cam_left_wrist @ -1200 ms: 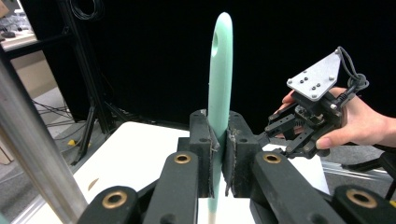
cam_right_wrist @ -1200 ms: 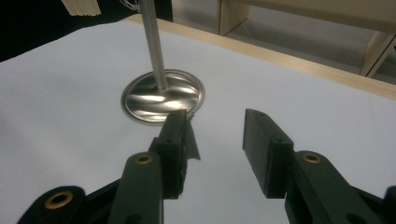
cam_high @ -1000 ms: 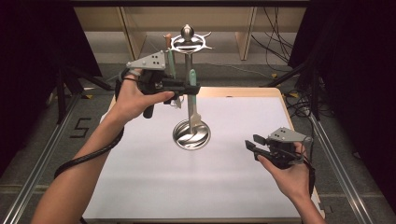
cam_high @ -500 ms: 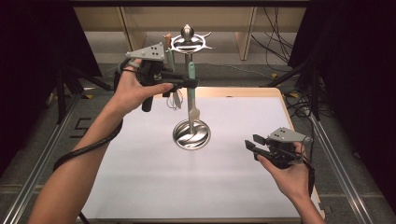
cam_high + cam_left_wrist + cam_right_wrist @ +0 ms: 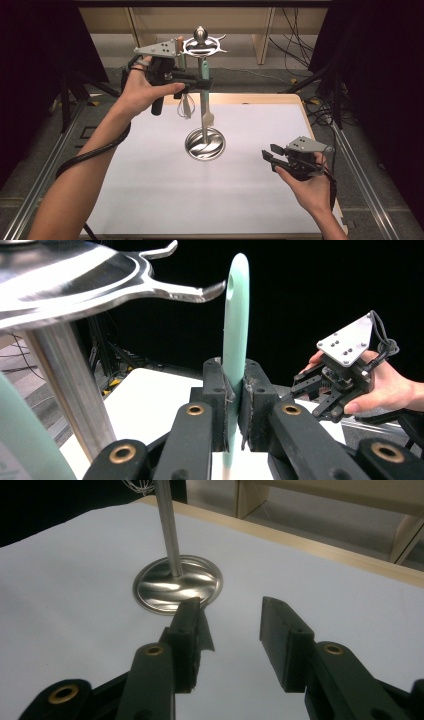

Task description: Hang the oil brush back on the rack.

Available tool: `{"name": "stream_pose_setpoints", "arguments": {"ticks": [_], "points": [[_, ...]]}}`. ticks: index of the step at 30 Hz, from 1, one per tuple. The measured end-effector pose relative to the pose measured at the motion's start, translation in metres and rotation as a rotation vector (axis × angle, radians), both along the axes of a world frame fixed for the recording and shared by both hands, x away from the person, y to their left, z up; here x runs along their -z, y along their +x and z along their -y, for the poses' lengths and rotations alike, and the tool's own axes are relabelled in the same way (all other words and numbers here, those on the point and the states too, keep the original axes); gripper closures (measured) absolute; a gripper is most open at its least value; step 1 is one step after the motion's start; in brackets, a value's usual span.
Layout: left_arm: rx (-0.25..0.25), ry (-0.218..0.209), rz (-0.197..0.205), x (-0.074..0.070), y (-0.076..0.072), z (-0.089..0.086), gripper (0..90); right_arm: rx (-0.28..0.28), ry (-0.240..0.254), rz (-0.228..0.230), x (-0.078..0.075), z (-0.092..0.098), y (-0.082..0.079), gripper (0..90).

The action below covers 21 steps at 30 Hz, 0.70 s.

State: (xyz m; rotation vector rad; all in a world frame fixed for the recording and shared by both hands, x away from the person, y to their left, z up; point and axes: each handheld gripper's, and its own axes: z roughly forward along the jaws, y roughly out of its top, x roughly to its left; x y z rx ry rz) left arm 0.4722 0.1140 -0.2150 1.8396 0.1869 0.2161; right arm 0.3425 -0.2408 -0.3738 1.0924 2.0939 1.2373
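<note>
Left gripper point(image 5: 235, 405) has lifted slightly, clamped on the mint spatula point(image 5: 235, 330); thread its hole over a rack hook point(image 5: 200, 290) before release. Right gripper point(image 5: 230, 625) idles, jaws apart.

Mint handle's point(image 5: 235, 330) lower end hidden behind jaws.

— Where's the stand point(image 5: 205, 144) from my seat?
— Mid-tabletop point(image 5: 150, 200), toward the far edge. The spatula point(image 5: 204, 95) I'm holding in my left gripper point(image 5: 202, 82) hangs just before its pole, under the top hooks point(image 5: 201, 44); a whisk point(image 5: 186, 106) hangs left of it.
— And my right gripper point(image 5: 269, 156)?
— Near right, well apart from the stand.
</note>
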Motion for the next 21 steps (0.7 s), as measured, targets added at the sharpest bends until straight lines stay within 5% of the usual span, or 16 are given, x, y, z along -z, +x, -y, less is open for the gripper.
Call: {"name": "stream_pose_setpoints", "arguments": {"ticks": [1,2,6,9,11,21], "points": [[-0.003,0.000,-0.005,-0.0002,0.0000,-0.0003,82.6,0.000,0.000,0.000,-0.0001,-0.0001,-0.0001,61.0],[-0.031,-0.026,-0.100,0.0019,-0.0065,0.0011,82.6,0.003,0.007,0.010,0.0007,-0.0004,0.0003,61.0],[-0.031,-0.025,-0.107,0.0026,-0.0047,0.0010,82.6,0.016,0.037,-0.030,0.0009,-0.0025,-0.0019,61.0],[-0.027,-0.029,-0.111,0.0024,-0.0039,0.0011,82.5,-0.003,0.000,0.001,-0.0005,0.0007,0.0002,61.1],[-0.025,-0.030,-0.111,0.0019,-0.0039,0.0011,82.5,0.007,0.019,0.022,0.0007,-0.0007,0.0008,61.2],[-0.027,-0.033,-0.113,0.0015,-0.0042,-0.0004,82.5,0.024,0.044,-0.014,0.0007,-0.0024,-0.0019,61.4]]}}
